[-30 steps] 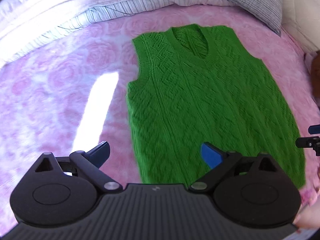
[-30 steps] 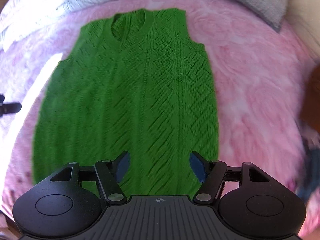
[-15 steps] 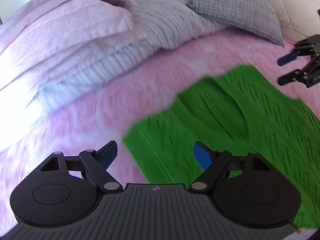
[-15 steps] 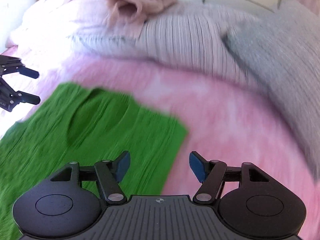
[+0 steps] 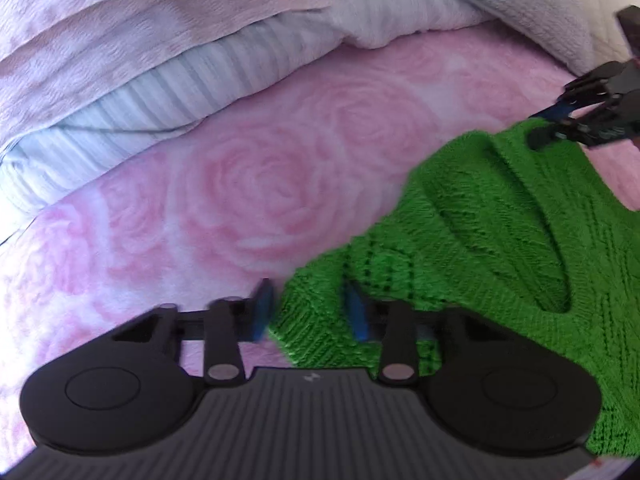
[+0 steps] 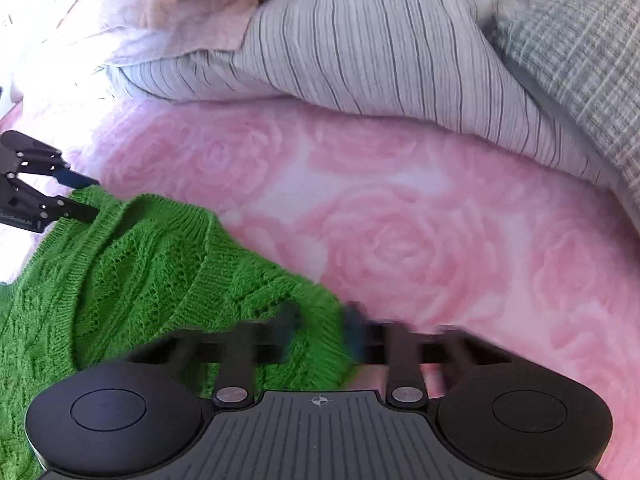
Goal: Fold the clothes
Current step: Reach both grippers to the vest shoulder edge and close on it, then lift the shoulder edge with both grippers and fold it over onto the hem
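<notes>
A green knitted sleeveless vest (image 5: 500, 248) lies flat on the pink rose-patterned bed cover (image 5: 248, 200), neckline toward the pillows. My left gripper (image 5: 309, 312) has its blue fingers closed in on the vest's left shoulder corner, with the knit bunched between them. In the right wrist view, the vest (image 6: 132, 280) has its right shoulder corner pinched in my right gripper (image 6: 320, 328), whose fingers are blurred. Each gripper also shows in the other's view: the right gripper (image 5: 548, 124) and the left gripper (image 6: 78, 196) each sit at a shoulder corner.
Pillows line the head of the bed just beyond the vest: a striped one (image 6: 380, 48), a grey checked one (image 6: 580, 52) at right and a pink blanket (image 5: 140, 28) piled at left. The bed cover (image 6: 440, 220) stretches between vest and pillows.
Both grippers moved from the vest's hem up to its shoulders and lowered onto them. Their fingers narrowed from wide open to closed on the shoulder corners.
</notes>
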Tool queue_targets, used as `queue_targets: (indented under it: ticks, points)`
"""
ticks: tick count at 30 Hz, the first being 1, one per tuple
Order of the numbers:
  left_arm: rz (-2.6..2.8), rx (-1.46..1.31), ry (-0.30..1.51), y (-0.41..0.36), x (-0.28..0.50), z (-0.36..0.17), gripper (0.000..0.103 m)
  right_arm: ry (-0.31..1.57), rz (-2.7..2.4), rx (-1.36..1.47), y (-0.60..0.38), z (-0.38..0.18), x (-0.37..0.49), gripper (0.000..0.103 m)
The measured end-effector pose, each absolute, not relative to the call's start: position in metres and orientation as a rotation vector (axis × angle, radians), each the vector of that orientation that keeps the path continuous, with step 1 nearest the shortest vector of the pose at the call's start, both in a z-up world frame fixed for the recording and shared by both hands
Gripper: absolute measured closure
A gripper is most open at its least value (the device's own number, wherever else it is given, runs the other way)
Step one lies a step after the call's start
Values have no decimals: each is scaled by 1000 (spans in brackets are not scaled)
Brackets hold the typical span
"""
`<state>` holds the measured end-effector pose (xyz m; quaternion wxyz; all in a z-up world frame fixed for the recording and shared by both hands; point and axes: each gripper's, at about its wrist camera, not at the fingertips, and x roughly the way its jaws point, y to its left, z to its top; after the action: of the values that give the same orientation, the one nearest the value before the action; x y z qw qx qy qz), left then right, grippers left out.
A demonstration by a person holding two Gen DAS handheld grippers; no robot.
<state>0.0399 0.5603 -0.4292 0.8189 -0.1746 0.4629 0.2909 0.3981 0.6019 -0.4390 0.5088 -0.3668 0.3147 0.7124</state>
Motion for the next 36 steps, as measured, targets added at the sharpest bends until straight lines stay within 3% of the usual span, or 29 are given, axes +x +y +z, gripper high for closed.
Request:
queue_targets:
  ticks: [3,8,15,19,21,23,27,31,36]
  points:
    - [625,-302,981,547,41,-423,95,706,1729,-865,590,-428,394,97]
    - [693,-282,838,510,16,-380,96,539,1751,-726,530,-376,385,98]
    - [728,-371,670,354,-59,-313,96,404,1752,-664,353,-314,353,98]
    - [715,-571,779,257,-85,-336,90,570,1672,-853,260,-332,319,94]
    - [728,-739,826,224,-97,-359,88,786,1571,-929,231,-352,310,79]
    - [749,-896,825,203,-107,-376,88,962,1449,-915,206,-367,304,74]
    - [763,-1062,721,192,-114,-382,80,1223,1273,-564,180,-372,313,56]
    - [788,-1171,572,198,-119,-385,62,1396,1147,-137,180,-380,334,54]
    - [836,-1360,422,219,-120,-411,58,1547,997,152,196,-413,360,54]
